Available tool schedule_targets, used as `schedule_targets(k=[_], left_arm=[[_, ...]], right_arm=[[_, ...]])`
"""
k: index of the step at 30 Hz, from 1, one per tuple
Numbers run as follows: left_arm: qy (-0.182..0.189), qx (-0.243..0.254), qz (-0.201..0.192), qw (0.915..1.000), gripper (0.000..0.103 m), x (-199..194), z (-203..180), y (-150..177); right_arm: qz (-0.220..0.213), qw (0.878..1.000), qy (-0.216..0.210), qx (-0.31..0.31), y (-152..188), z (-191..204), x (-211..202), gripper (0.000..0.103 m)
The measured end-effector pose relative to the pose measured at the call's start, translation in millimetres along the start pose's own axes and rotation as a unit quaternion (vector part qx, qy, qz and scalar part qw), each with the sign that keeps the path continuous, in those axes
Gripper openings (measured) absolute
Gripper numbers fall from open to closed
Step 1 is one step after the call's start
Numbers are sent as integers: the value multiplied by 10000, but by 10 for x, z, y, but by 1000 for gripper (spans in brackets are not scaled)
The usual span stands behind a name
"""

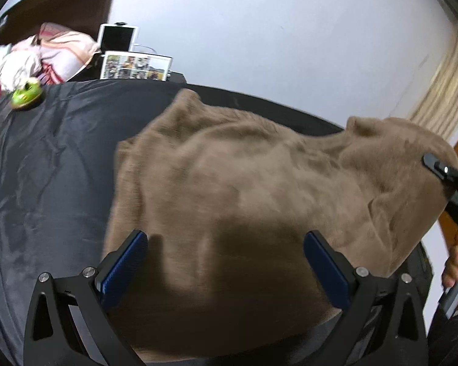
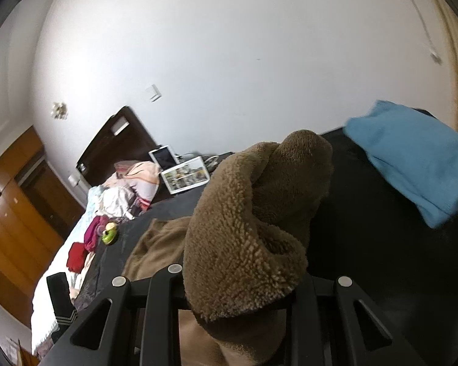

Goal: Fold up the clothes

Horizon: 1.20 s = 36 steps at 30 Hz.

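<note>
The brown fleece garment (image 1: 229,183) lies spread over the dark sheet (image 1: 45,167) that covers the bed, occupying the centre and right of the left wrist view, with its near edge in shadow. Its right corner is raised off the sheet and pinched by the right hand-held gripper (image 1: 442,170), which enters from the right edge of that view; a hand (image 1: 456,259) grips the tool below it. In the right wrist view the same fleece (image 2: 253,222) bunches thickly between the fingers of the right hand-held gripper (image 2: 244,286), which are pressed together on the fabric, and the rest of the garment trails down to the left. The left hand-held gripper (image 1: 226,262) hovers over the near edge of the garment with its blue-padded fingers (image 1: 125,268) spread wide and nothing between them. A blue cloth (image 2: 412,158) rests on the dark sheet to the far right of the raised corner. A green toy (image 1: 26,93) sits on the far left of the sheet. Beyond it lies a heap of pink and white bedding (image 1: 45,52). Near the heap, against the white wall (image 1: 290,30), stand a tablet (image 1: 117,38) and a printed photo sheet (image 1: 136,67).
</note>
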<state>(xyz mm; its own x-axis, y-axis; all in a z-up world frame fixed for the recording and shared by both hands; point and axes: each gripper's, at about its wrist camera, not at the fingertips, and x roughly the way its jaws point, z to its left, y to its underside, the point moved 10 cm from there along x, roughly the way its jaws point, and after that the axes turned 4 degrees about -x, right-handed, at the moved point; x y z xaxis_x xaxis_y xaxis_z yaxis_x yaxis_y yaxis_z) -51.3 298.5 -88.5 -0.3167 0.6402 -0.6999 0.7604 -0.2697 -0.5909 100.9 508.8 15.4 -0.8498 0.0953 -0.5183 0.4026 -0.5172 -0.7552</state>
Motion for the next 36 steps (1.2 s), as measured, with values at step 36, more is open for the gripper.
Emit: schedule_targets(k=[36], left_arm=[[3022, -1943, 158, 9331, 102, -447, 298, -232]], right_arm=[[-167, 9428, -233, -3321, 1444, 2305, 733, 28]])
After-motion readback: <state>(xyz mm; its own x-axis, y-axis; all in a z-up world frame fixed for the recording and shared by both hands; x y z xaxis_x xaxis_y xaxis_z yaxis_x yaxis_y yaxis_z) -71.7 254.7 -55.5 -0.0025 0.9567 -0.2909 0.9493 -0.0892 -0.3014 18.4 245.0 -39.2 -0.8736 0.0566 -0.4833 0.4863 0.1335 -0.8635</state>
